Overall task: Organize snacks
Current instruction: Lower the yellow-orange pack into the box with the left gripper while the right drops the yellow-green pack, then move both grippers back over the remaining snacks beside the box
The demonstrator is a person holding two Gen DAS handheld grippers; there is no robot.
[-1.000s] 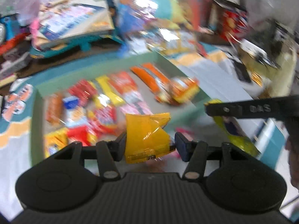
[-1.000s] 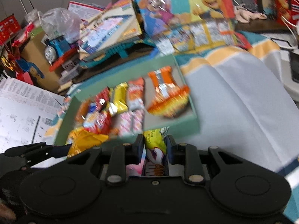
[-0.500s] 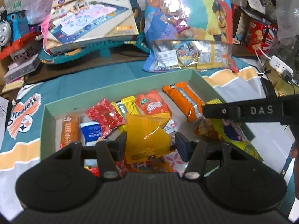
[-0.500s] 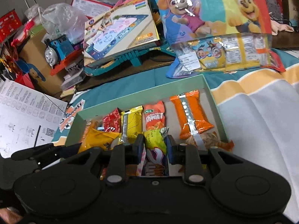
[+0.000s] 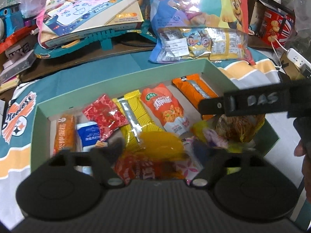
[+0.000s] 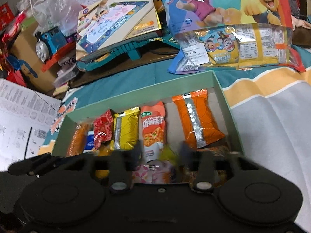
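Note:
A pale green box (image 5: pixel 171 71) (image 6: pixel 140 95) holds several snack packs: orange, yellow, red and blue. My left gripper (image 5: pixel 157 147) hangs over the box's near side with its jaws spread, blurred by motion. The yellow packet (image 5: pixel 159 141) lies loose between them on the other snacks. My right gripper (image 6: pixel 161 151) is over the box's near right part, jaws apart and blurred. The yellow-green packet (image 6: pixel 169 155) sits blurred between them. The right gripper's finger crosses the left wrist view (image 5: pixel 252 103).
Behind the box lie a large cartoon snack bag (image 5: pixel 202 44), a toy box on a teal stand (image 5: pixel 91 19) and a blue toy train (image 6: pixel 50 38). A striped cloth (image 6: pixel 272 120) covers the surface to the right. Papers (image 6: pixel 19 120) lie at the left.
Both grippers have come lower over the box and opened. The yellow packet has left the left jaws and the yellow-green packet has left the right jaws.

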